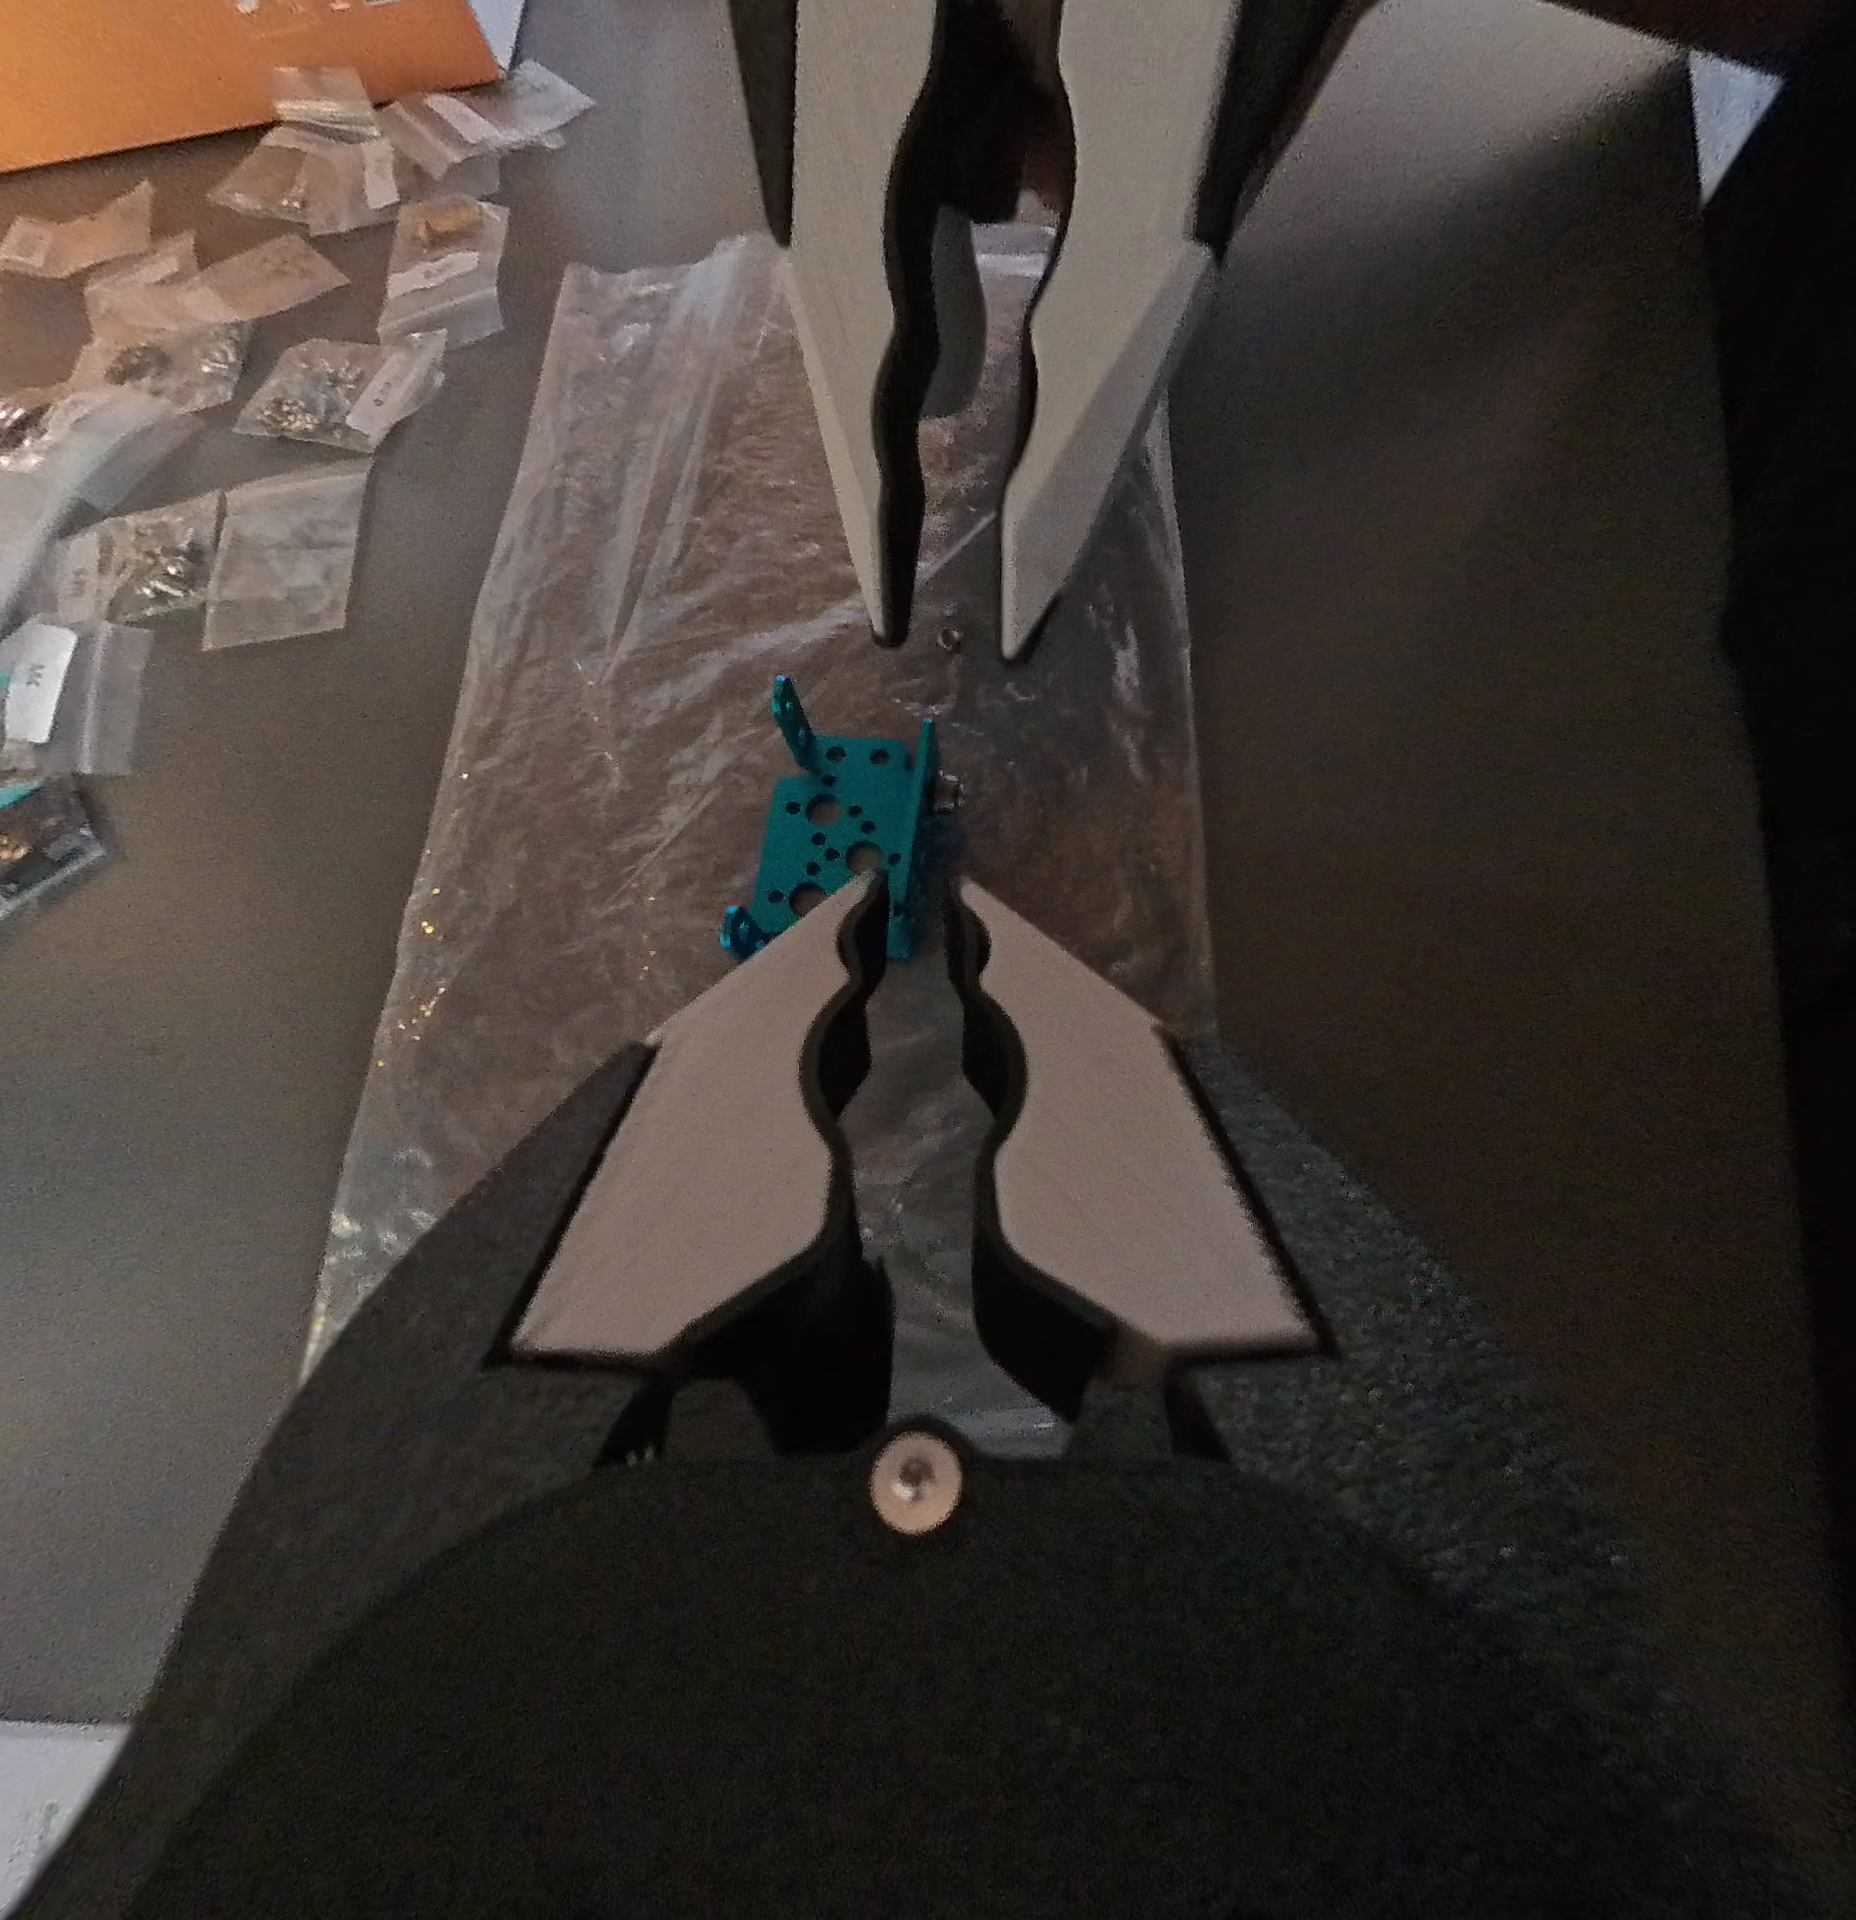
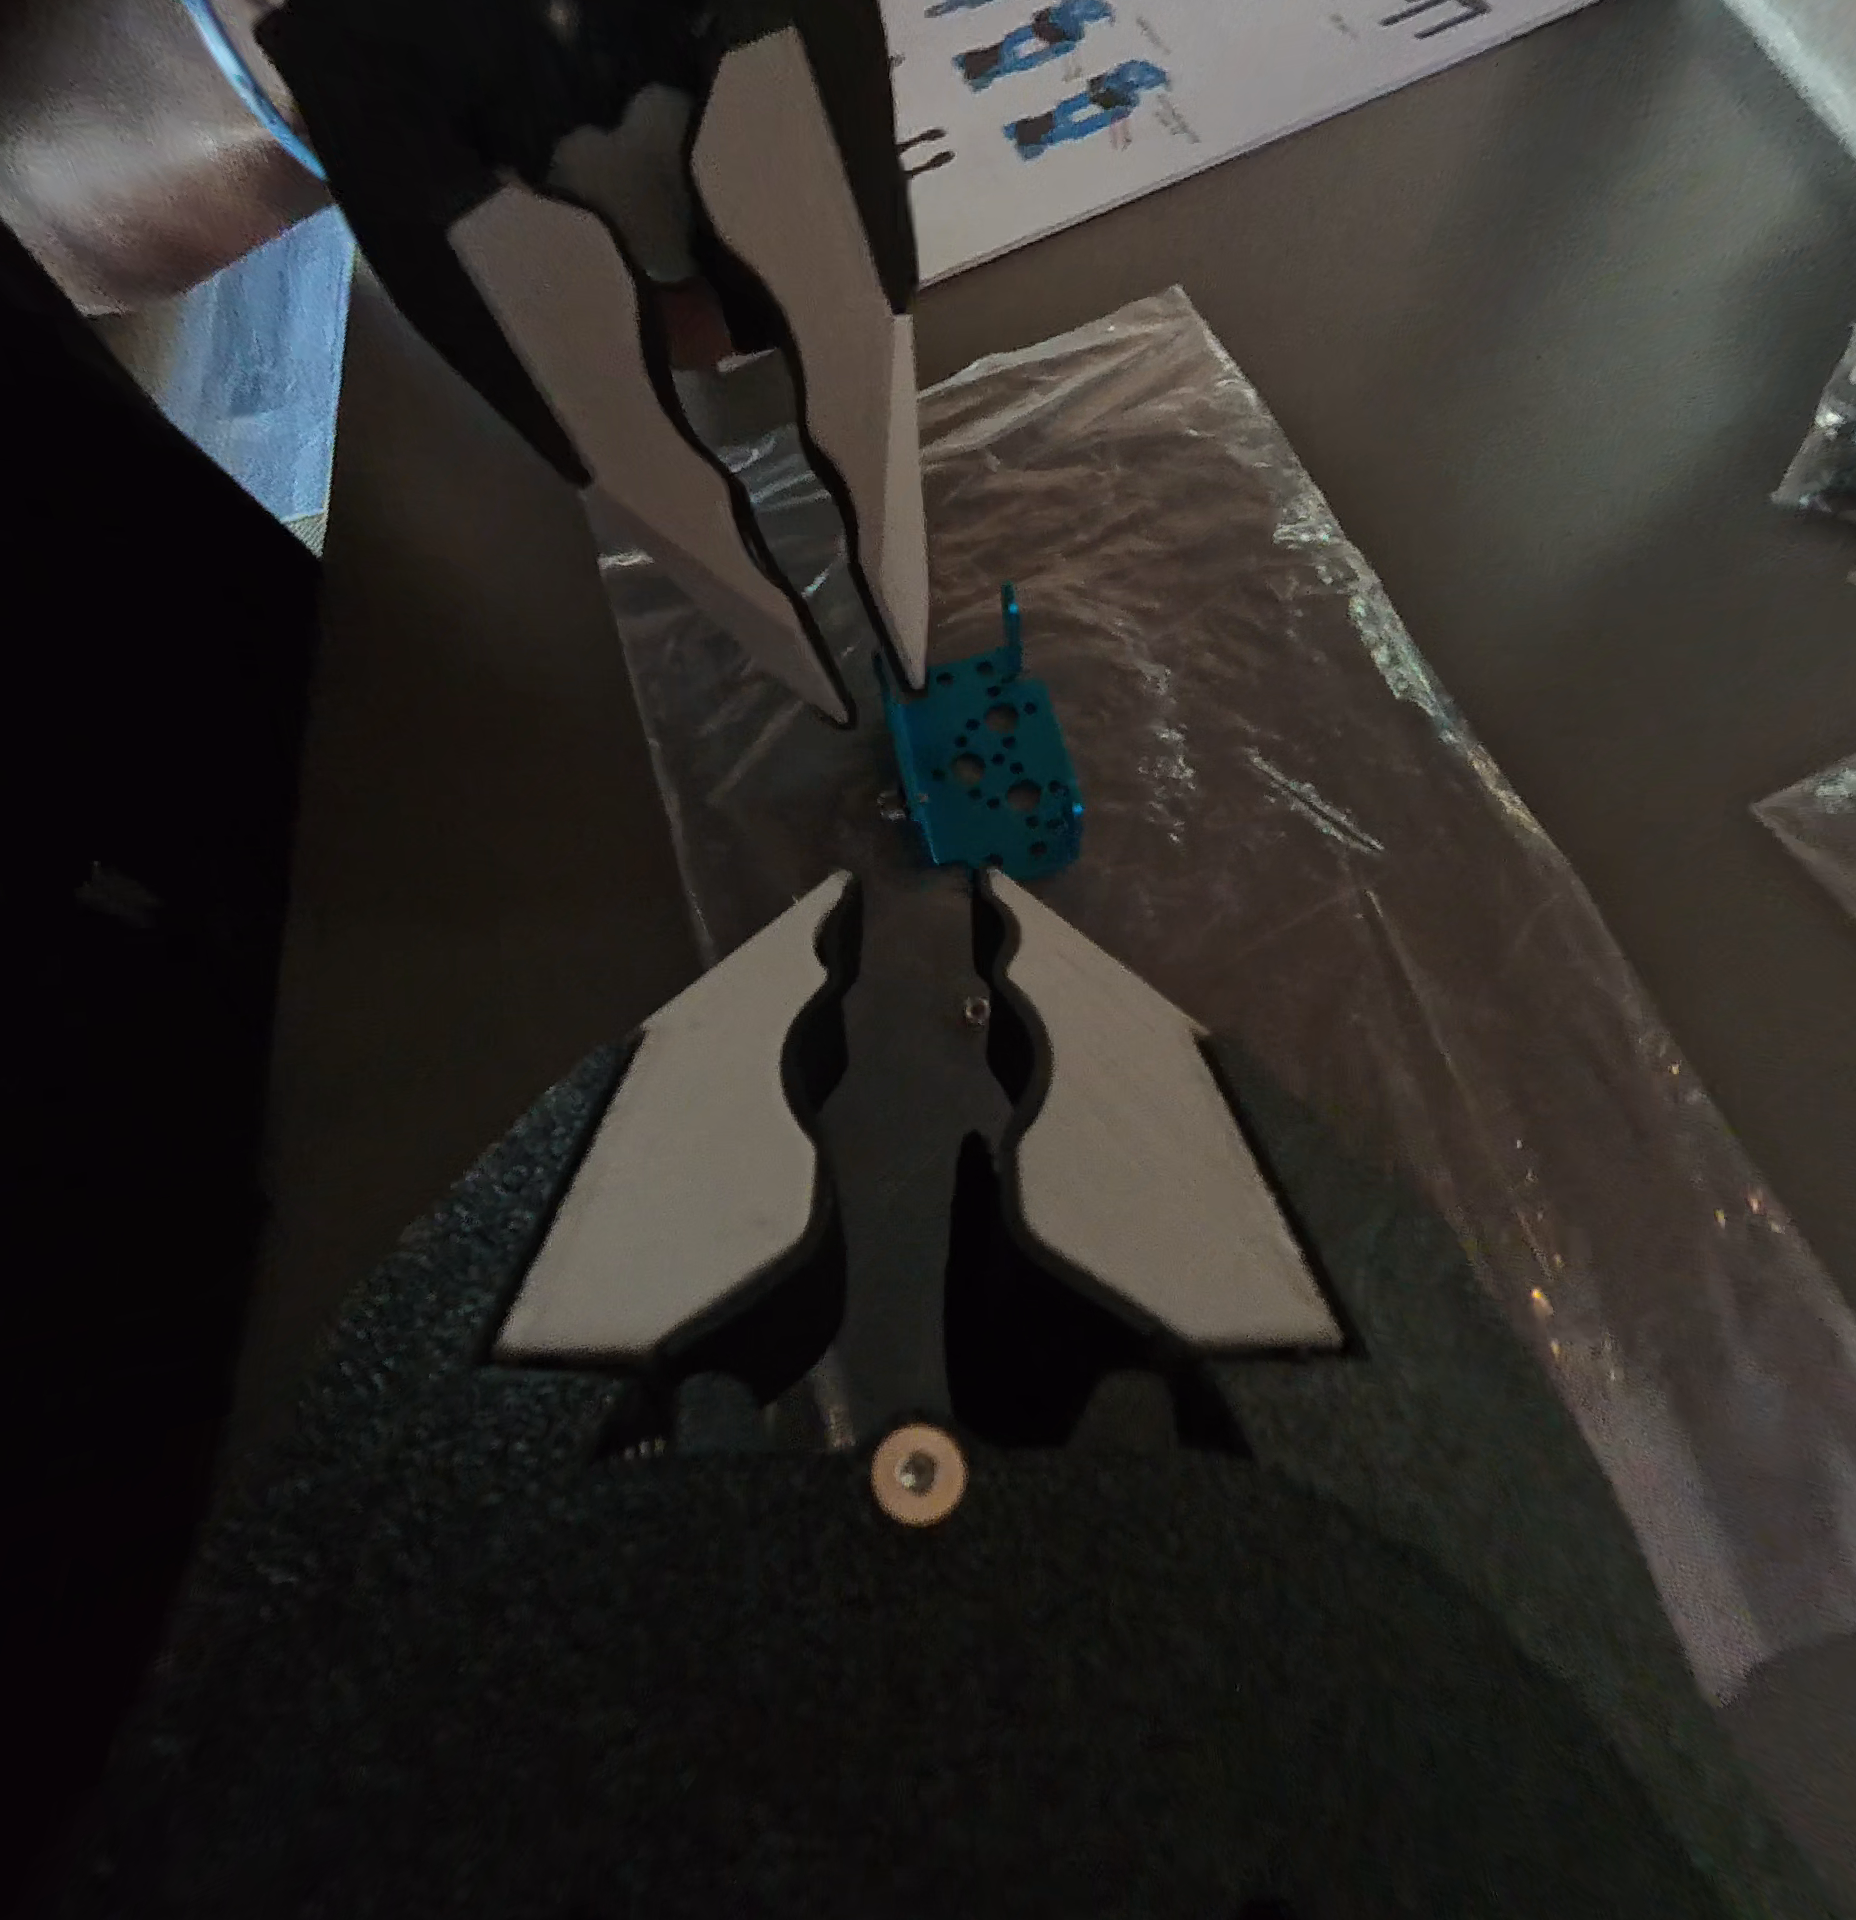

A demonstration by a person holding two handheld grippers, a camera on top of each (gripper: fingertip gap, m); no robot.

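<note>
The left gripper [image 1: 916, 885] has its fingers narrowly parted astride the upright flange of the blue perforated bracket [image 1: 851, 831], which rests on a clear plastic sheet [image 1: 633, 582] (dark surface [image 1: 228, 1143] beneath), while the right gripper [image 2: 919, 881], fingers slightly parted, holds nothing, a small nut [image 2: 972, 1010] lying between them.

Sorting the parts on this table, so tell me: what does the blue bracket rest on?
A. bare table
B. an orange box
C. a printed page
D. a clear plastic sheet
D: the bracket lies on the crinkled clear plastic sheet, between the left gripper and the right gripper.
</note>
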